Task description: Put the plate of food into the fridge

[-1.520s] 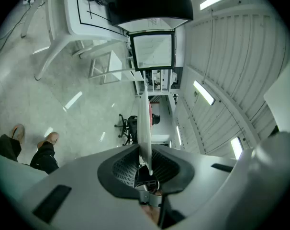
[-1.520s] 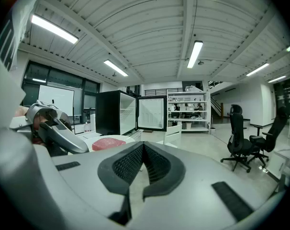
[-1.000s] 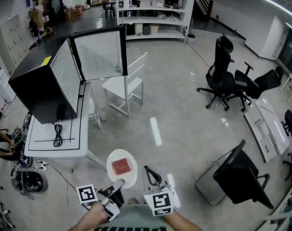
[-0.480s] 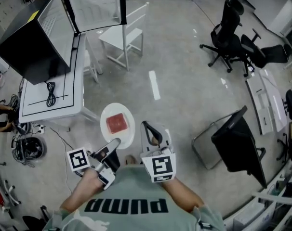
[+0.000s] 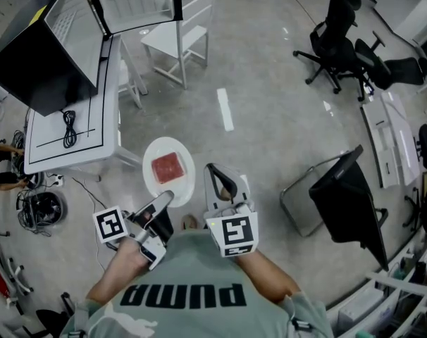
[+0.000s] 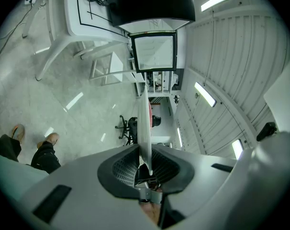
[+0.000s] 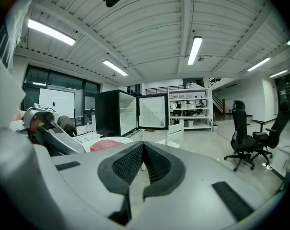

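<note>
office-lab hall: swivel chairs (image 5: 338, 46), shelves (image 7: 187, 110), concrete floor (image 5: 270, 104), strip lights (image 7: 195, 50)

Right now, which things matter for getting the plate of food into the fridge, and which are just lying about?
For the job: plate, food, open fridge, left hand-held gripper gripping the plate.
Lying about: white chair, office chairs, cable on the table.

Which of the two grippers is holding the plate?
The left gripper: it pinches the plate by its rim, while the right gripper is shut on nothing.
</note>
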